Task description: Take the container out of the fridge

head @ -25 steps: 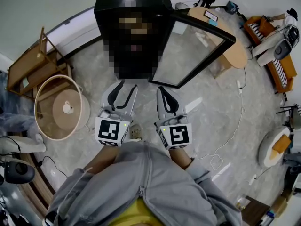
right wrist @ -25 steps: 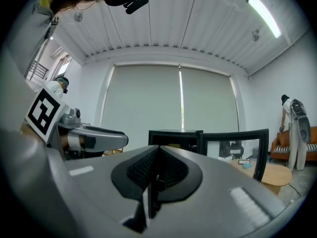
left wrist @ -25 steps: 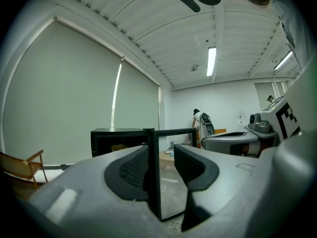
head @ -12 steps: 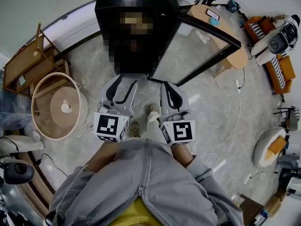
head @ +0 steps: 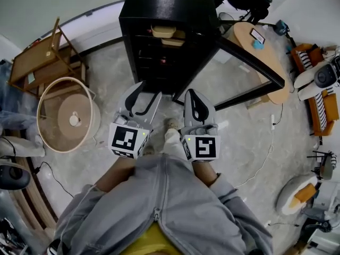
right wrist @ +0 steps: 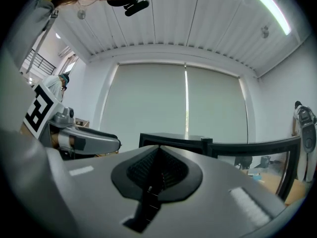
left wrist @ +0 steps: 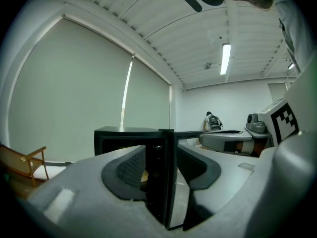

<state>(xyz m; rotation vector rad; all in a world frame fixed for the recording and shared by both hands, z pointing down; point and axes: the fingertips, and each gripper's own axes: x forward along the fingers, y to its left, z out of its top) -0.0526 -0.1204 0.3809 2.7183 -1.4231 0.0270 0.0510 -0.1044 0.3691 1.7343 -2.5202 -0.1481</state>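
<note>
A black fridge (head: 170, 15) stands ahead with its glass door (head: 249, 73) swung open to the right. On an upper shelf inside sits a beige-lidded container (head: 163, 31), with another pale one (head: 173, 42) just below. My left gripper (head: 146, 93) is held in front of the fridge's open front, open, with nothing between its jaws. In the left gripper view the left gripper (left wrist: 161, 157) frames the fridge (left wrist: 124, 133) through its gap. My right gripper (head: 195, 95) hangs beside it near the door's hinge edge. The right gripper (right wrist: 157, 155) has its pads together, empty.
A round wicker basket (head: 66, 116) and a wooden chair (head: 37, 57) stand at the left. A round wooden table (head: 260, 47) lies behind the open door. A white cable (head: 260, 158) trails over the floor at the right. The person's shoe (head: 171, 125) shows between the grippers.
The person has stepped closer to the fridge and both grippers have moved forward toward its open front. The left jaws stand slightly wider apart.
</note>
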